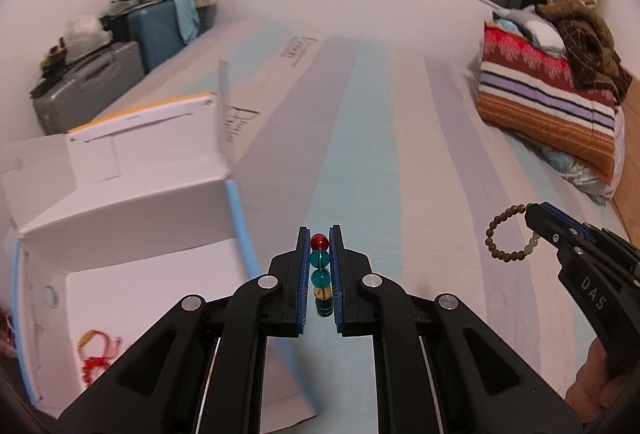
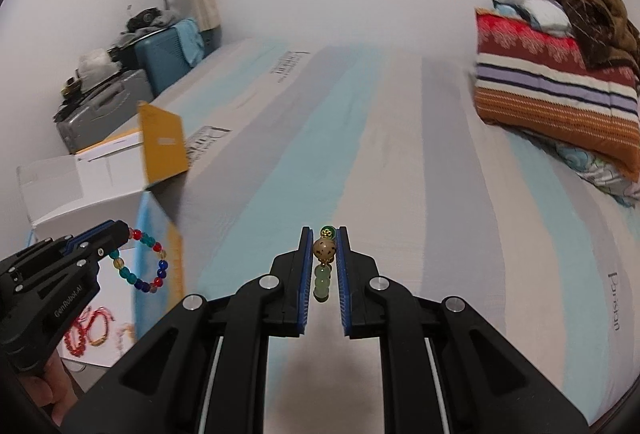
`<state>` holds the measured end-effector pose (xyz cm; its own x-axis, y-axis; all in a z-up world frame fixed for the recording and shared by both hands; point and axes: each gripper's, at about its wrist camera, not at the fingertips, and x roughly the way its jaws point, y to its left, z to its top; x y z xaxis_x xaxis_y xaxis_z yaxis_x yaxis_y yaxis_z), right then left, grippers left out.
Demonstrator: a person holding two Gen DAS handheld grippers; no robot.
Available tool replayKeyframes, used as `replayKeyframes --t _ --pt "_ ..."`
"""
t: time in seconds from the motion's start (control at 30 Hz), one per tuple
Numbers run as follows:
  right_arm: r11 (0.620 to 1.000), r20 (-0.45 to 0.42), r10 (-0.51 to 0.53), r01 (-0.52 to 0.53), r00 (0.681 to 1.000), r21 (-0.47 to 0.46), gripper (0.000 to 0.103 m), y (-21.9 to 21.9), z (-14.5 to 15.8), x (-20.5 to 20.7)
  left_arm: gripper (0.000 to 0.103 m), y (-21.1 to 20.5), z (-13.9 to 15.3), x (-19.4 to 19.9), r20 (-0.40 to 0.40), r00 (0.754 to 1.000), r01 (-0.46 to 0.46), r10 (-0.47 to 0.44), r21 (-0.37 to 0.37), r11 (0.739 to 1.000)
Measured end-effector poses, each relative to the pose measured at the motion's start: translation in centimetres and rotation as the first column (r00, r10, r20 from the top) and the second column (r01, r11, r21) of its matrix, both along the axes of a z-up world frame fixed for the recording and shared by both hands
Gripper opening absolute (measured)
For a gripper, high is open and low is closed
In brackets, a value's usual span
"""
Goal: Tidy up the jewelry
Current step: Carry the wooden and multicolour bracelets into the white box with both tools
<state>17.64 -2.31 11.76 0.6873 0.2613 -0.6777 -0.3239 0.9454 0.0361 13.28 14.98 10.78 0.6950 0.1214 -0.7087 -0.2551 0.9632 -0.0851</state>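
Both grippers, left (image 1: 319, 240) and right (image 2: 324, 238), fingers nearly closed.

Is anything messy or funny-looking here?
A bit. The white box sits tilted, its flaps splayed open, with red bracelets in a heap inside. Clothes are piled loosely on the folded quilt.

We see two low fisheye views just above the striped bed (image 1: 360, 114), both facing its far wall. Our left view sits nearer the white box (image 1: 120, 218); both share the folded quilt (image 2: 556, 90).
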Motion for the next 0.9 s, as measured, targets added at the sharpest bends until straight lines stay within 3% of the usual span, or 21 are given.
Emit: replayKeyframes --t 0.5,0.9 --pt "0.982 0.036 0.190 -0.189 0.981 -0.020 0.011 12.8 1.5 -7.5 0.009 11.2 -0.3 -9.1 -0.020 0.985 -0.169 0.169 0.010 0.986" --pt "0.953 -0.029 0.298 -0.300 0.954 -0.049 0.011 21.4 -2.4 -10.3 0.009 17.7 -3.5 -13.3 -0.086 0.960 -0.268 0.267 0.006 0.963"
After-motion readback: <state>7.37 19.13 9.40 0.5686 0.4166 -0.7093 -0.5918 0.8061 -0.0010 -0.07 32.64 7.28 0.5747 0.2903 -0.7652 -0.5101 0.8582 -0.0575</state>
